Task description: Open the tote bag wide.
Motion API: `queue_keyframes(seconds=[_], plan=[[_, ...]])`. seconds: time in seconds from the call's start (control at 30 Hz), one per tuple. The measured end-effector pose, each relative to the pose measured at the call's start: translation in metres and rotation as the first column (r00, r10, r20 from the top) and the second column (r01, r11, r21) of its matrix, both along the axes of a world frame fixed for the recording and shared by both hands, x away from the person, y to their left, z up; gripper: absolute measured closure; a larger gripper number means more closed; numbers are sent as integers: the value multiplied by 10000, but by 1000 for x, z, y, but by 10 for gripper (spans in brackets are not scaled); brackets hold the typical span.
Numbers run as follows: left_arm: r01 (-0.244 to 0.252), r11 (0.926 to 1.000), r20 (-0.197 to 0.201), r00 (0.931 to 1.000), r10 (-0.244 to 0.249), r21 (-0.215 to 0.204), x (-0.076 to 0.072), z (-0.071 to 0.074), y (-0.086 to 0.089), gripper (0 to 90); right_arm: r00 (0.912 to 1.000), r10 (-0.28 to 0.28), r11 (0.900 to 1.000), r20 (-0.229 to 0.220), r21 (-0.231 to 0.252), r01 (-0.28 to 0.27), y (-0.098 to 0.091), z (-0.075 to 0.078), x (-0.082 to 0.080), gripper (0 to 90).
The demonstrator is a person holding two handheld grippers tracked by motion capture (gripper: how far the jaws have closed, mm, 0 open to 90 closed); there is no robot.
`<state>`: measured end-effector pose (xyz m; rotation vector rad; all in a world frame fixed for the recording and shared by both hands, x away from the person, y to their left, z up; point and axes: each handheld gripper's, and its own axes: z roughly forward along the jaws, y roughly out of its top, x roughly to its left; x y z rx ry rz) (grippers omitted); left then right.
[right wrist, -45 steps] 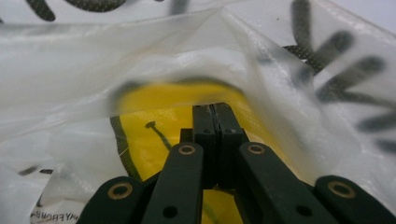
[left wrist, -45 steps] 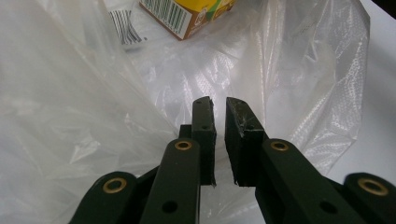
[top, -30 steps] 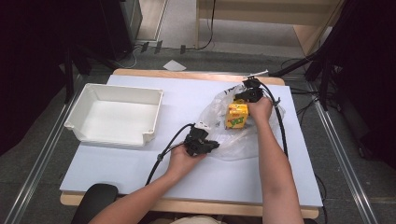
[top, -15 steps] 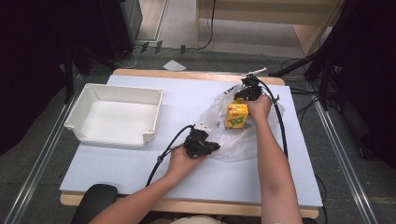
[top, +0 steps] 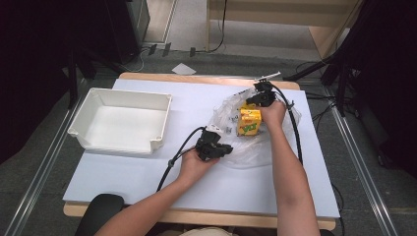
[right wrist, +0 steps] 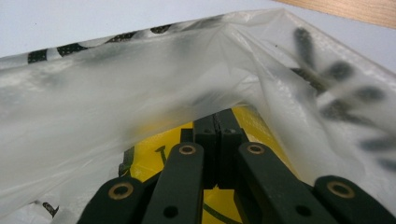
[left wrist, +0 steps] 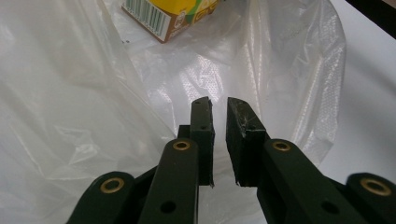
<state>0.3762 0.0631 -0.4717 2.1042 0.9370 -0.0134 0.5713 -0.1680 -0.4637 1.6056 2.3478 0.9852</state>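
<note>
A clear plastic bag (top: 255, 150) lies crumpled right of the table's middle, with a yellow drink carton (top: 249, 122) standing in it. My right gripper (top: 257, 98) is at the bag's far edge, just behind the carton. In the right gripper view its jaws are pressed together, and the bag's film (right wrist: 116, 84) gathers in folds at the right gripper (right wrist: 217, 116), above the carton (right wrist: 154, 149). My left gripper (top: 223, 149) rests at the bag's near-left edge. In the left gripper view the left gripper (left wrist: 218, 105) shows a narrow gap with nothing in it, over the film (left wrist: 70, 93), and the carton (left wrist: 168, 14) lies beyond.
A white rectangular tray (top: 162, 105) stands on the left part of the table (top: 147, 182). Black cables trail from both grippers across the table. The person's forearms come in from the near edge. Dark stands and floor surround the table.
</note>
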Motion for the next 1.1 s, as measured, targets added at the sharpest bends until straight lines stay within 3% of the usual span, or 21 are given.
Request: queue_keyframes(seconds=[0.2,0.33,0.43,0.5,0.6,0.7,0.87,0.97,1.1], plan=[[-36,9999,-23,10000,36,-152,0,3,0,814,10000,9,10000,22,21,-9,-2,2,-3,900],[-87,9997,196,9998,92,-212,-2,12,-4,819,10000,52,10000,56,19,-52,0,3,-5,900],[-111,9998,704,9974,125,-191,-7,23,-9,819,9998,149,9999,121,-12,-148,0,4,-7,900],[-125,9987,736,9972,162,-497,-8,30,-14,818,9998,139,9999,115,-5,-139,0,5,-8,900],[-126,9985,718,9973,164,-531,-6,34,-26,823,9999,135,9999,80,12,-135,0,6,-9,900],[-372,9979,545,9977,401,-539,0,31,-38,827,9998,194,9998,96,-33,-193,0,6,-9,900],[-1004,9947,775,9918,1018,-216,7,22,-60,830,9998,175,9998,20,-14,-175,0,5,-9,900],[-1089,9939,433,9930,1096,-179,12,13,-71,831,9998,208,9998,-4,-45,-208,1,4,-9,900],[-655,9974,232,9976,649,288,11,1,-82,838,9995,303,9995,-18,-97,-304,3,3,-8,900]])
